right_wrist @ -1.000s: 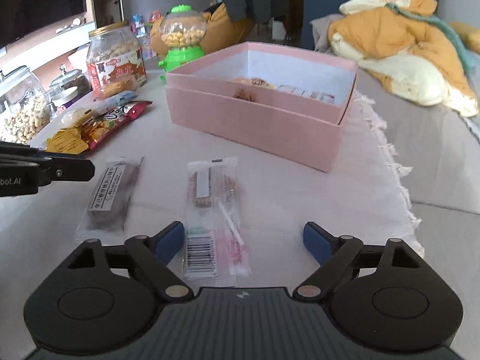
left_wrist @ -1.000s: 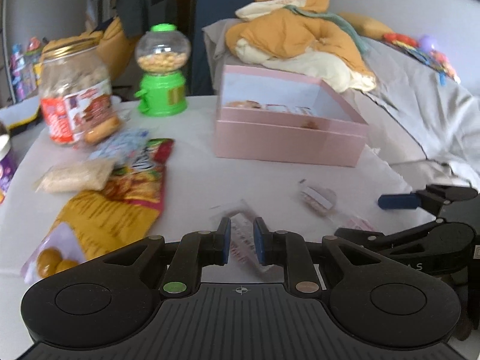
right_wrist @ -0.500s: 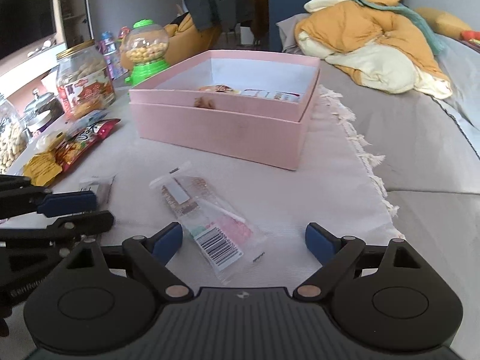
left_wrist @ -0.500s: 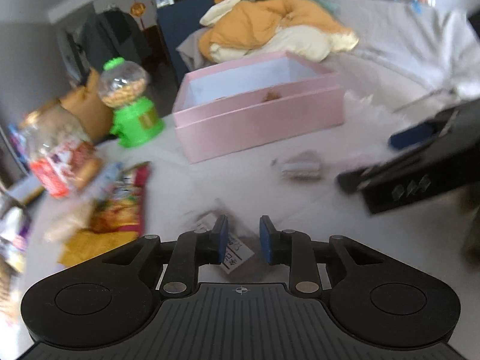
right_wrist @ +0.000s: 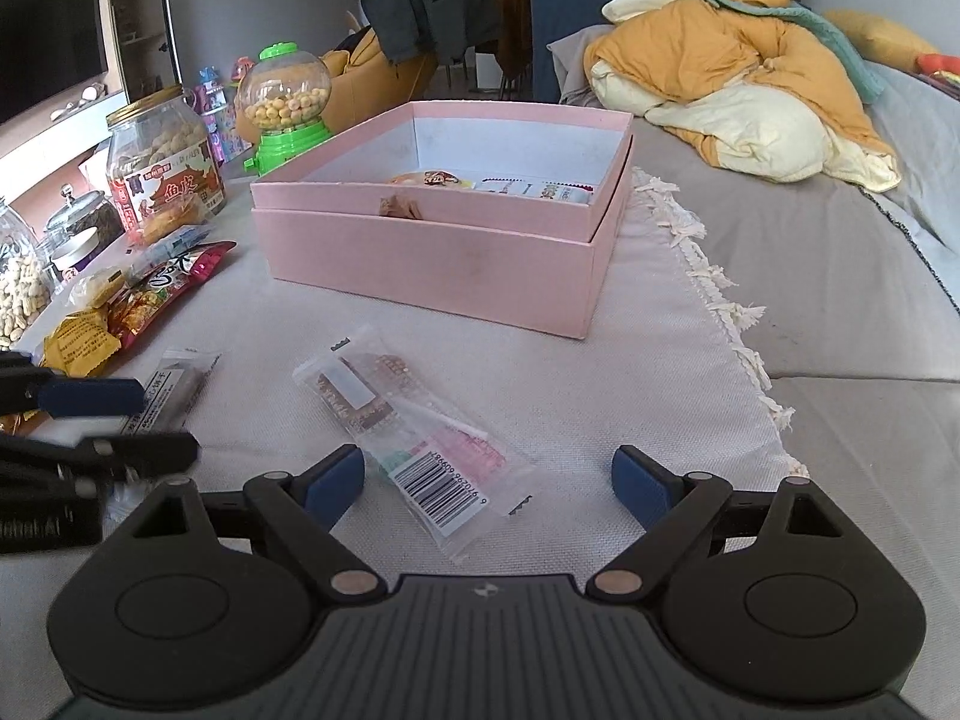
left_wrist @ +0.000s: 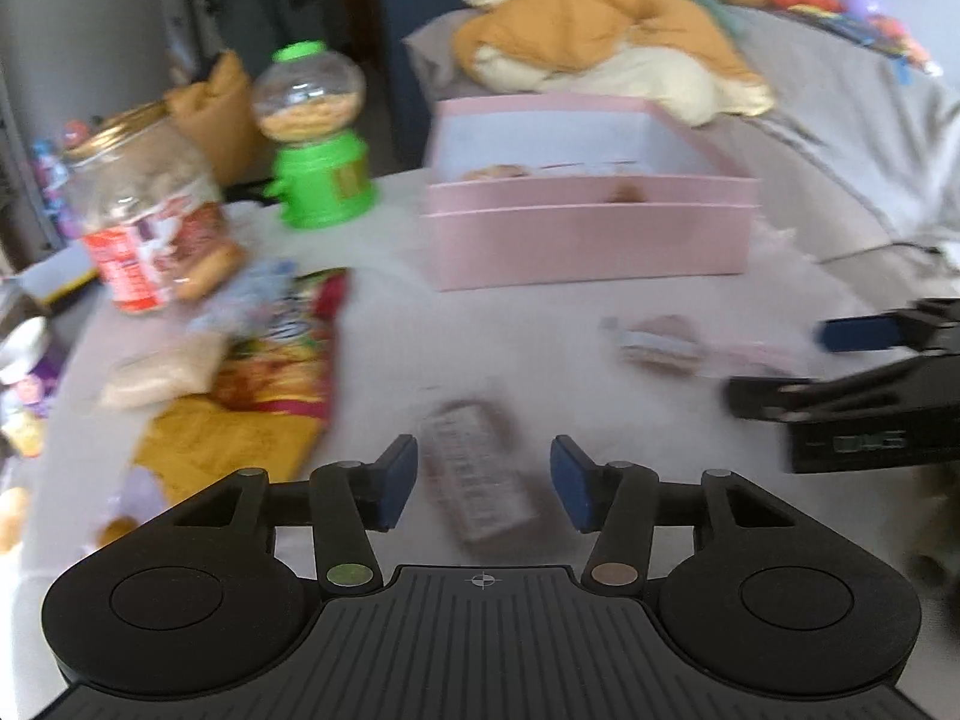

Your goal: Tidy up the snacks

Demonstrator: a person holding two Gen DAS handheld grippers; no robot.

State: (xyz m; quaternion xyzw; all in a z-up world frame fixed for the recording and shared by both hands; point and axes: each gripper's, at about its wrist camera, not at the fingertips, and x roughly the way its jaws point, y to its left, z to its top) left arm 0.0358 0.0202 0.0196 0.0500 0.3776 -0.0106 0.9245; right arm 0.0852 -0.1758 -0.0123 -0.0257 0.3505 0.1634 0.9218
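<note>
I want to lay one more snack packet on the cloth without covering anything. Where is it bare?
Bare cloth lies between the pink box and the clear barcode packet, and right of that packet up to the fringed cloth edge. The left side is crowded: the red snack bag, the jar and the dark bar.

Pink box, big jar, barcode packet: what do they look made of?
Pink box: likely matte paperboard; flat, dull, thin straight walls. Big jar: clear glass or hard plastic, cannot tell; contents visible, gold metallic-looking lid. Barcode packet: thin clear plastic film, glossy, crinkled, snack visible inside.
</note>
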